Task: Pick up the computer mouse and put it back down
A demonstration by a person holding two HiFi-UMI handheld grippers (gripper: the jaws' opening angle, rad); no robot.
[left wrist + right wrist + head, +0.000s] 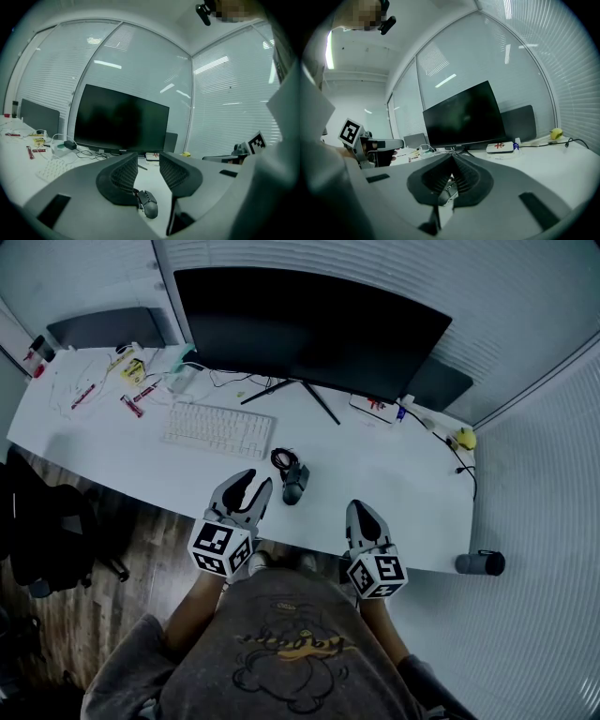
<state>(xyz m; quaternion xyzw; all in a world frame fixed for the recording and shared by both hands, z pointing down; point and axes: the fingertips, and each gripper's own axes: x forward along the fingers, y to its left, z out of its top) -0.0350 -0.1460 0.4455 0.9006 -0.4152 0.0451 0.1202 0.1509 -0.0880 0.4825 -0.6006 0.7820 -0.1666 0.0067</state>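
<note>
A dark computer mouse (294, 484) lies on the white desk (394, 484), just right of the keyboard, its coiled cable (280, 459) behind it. My left gripper (255, 481) hovers at the desk's front edge, just left of the mouse, jaws apart and nothing between them. In the left gripper view the mouse (148, 204) sits low ahead of the gap, close under the left jaw of my left gripper (148, 157). My right gripper (359, 508) hangs to the mouse's right, its tips touching. The right gripper view shows that gripper (452, 160) closed and empty.
A white keyboard (217, 427) lies left of the mouse, under a wide dark monitor (309, 329) on a splayed stand. Small items and cables crowd the back left; a power strip (375, 409) and a yellow object (465, 438) sit back right. A black chair (37, 531) stands left.
</note>
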